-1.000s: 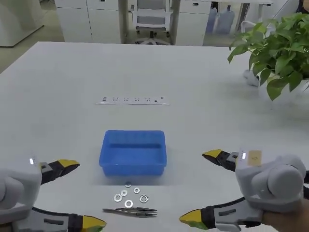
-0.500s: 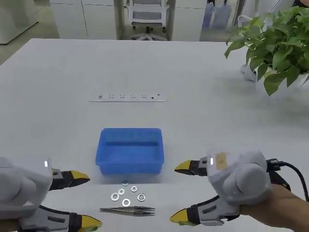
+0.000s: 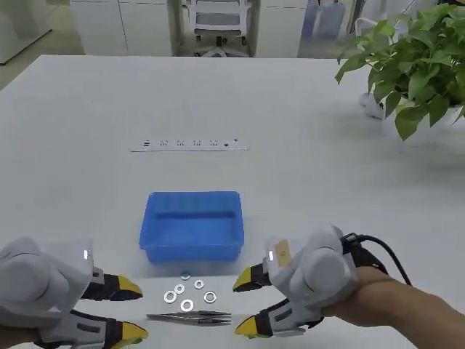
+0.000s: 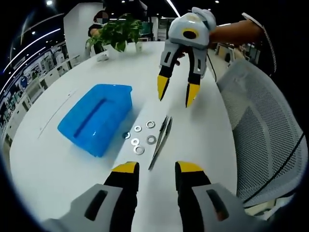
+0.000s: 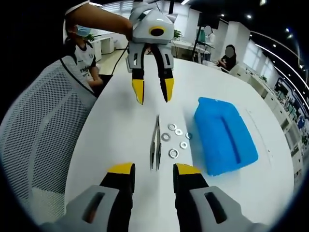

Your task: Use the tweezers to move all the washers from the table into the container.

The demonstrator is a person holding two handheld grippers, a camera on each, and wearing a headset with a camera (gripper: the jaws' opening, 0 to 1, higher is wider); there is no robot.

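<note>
Lower left of the head view: left gripper (image 3: 136,310), hand-held, yellow-tipped jaws spread apart, clamped on nothing, tips pointing toward frame centre.

Lower centre-right of the same view: right gripper (image 3: 241,305), held by a hand (image 3: 378,299) entering from the lower right, jaws likewise spread and gripping nothing, tips pointing left. Black cable (image 3: 379,247) looping off its rear.

Between the two sets of tips, at bottom centre: tweezers (image 3: 190,317), flat on the white table (image 3: 327,167), lying left to right, touched by neither gripper.

Just above the tweezers: six washers (image 3: 187,291) in a loose cluster on the table surface, near one another but separate, outside the container. Topmost washer close to the container's front wall.

Directly above the cluster, centre of frame: blue container (image 3: 190,252), rectangular, open-topped, upright.

In the left gripper view, own jaws apart at the bottom edge, tweezers and washers just beyond them at centre, container to their left, right gripper at upper centre with tips down. Grey mesh chair (image 4: 260,121) along the right edge. In the right gripper view, the mirrored arrangement: container on the right, left gripper at upper centre.

Further up the head view, above the container and well apart from it: white power strip (image 3: 190,144), set flush in the tabletop.

Upper right corner: green potted plant (image 3: 414,65) at the table's far edge.

Top centre, beyond the table: office chair (image 3: 218,22).
</note>
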